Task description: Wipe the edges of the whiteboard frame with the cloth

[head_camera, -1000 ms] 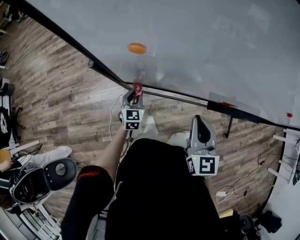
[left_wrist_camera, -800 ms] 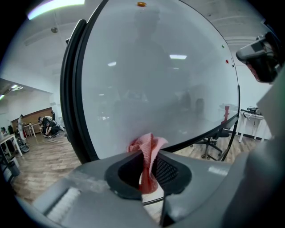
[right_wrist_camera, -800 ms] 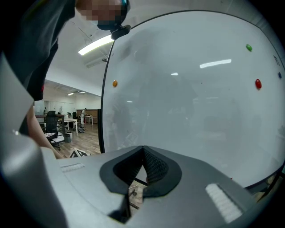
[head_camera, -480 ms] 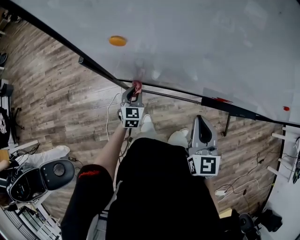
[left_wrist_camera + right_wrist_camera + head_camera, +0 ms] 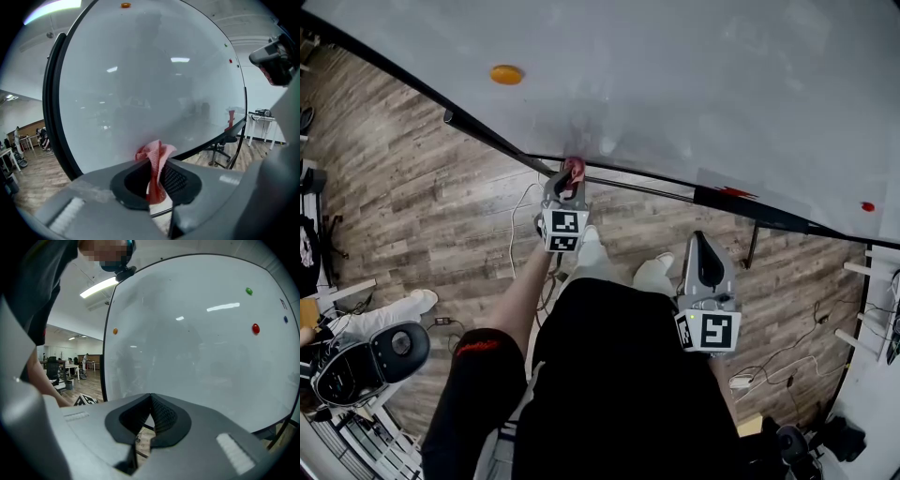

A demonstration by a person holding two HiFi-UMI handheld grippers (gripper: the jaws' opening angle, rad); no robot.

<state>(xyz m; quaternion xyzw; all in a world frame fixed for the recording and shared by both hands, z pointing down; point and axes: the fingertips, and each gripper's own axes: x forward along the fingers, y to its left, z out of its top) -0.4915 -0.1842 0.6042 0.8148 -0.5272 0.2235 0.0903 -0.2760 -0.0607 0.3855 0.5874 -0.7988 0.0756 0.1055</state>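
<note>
Along the whiteboard frame [image 5: 647, 190], left tongs [image 5: 573, 174] pinching the cloth [image 5: 154, 153] are creeping right; right tongs [image 5: 701, 249] are hanging pressed together.

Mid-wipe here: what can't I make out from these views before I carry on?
- Whether the cloth touches the frame: the left gripper blocks it in the left gripper view, and it is too small in the head view.
- Frame's top edge: cut off by the head view's upper border.
- Dirt left on the frame: too small in every view.
</note>
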